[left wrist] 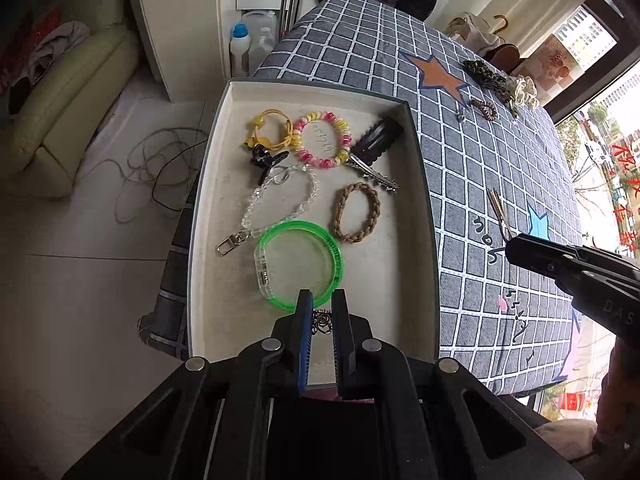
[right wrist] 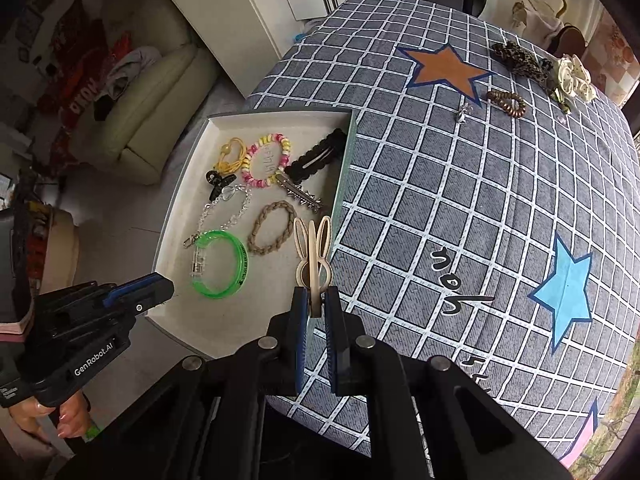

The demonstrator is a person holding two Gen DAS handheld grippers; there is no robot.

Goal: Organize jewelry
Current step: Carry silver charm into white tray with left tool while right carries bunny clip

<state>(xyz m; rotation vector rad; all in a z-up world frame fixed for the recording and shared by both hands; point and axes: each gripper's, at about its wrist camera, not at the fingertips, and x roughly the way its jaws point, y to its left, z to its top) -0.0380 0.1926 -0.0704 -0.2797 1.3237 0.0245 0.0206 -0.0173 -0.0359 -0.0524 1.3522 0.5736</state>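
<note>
A shallow white box on the table's left edge holds several pieces: a green bangle, a brown braided band, a clear bead chain, a pink-yellow bead bracelet, a yellow tie, black clips. My left gripper hovers over the box's near end, jaws slightly apart; a small dark ornament shows between them. My right gripper is shut on a beige hair clip beside the box's right wall.
On the grey checked tablecloth at the far right lie a leopard scrunchie, a white scrunchie, a brown coil tie and a small silver charm. A sofa and cables are on the floor to the left.
</note>
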